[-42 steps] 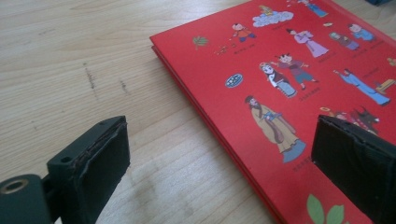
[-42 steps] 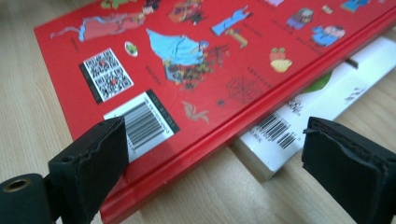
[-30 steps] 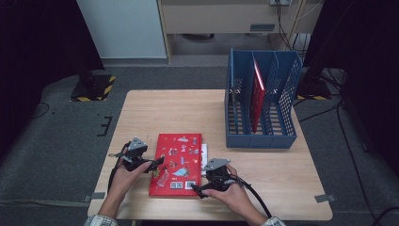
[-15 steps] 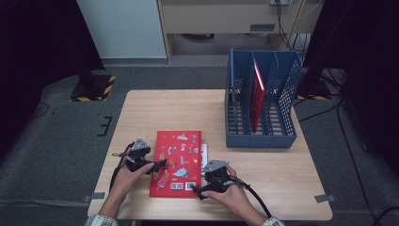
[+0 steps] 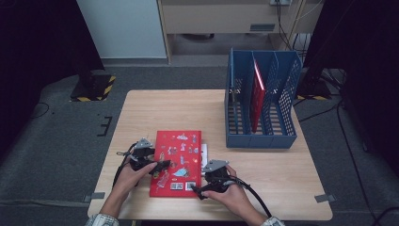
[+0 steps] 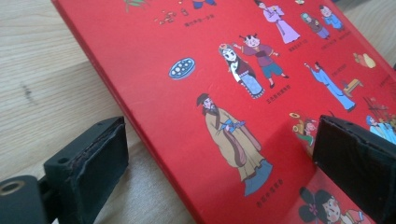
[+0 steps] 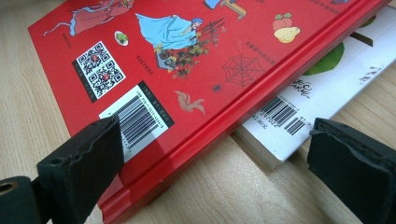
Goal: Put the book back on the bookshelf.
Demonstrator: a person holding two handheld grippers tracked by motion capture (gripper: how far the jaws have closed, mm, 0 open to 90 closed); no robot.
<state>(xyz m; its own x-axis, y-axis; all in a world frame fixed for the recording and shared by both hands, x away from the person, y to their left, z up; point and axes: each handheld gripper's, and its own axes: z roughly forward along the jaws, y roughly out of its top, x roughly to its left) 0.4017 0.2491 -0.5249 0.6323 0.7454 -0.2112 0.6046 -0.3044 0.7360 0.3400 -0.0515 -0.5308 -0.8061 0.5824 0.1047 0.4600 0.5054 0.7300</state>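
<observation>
Two hand-held black grippers sat at the near edge of the pale wooden table [image 5: 282, 179], one on each side of a flat red hardcover picture book [image 5: 178, 162] lying face-down w/ barcode showing. Left gripper [image 5: 162, 165] had jaws wide apart, straddling the book's left edge, gripping nothing. Right gripper [image 5: 197, 190] was likewise wide open at the book's near right corner, holding nothing. Under the red book, a thin white paperback [image 7: 322, 84] stuck out on the right side. Blue plastic file rack [image 5: 261, 106] stood well apart at the far right, w/ another red book [image 5: 256, 94] upright in it.
</observation>
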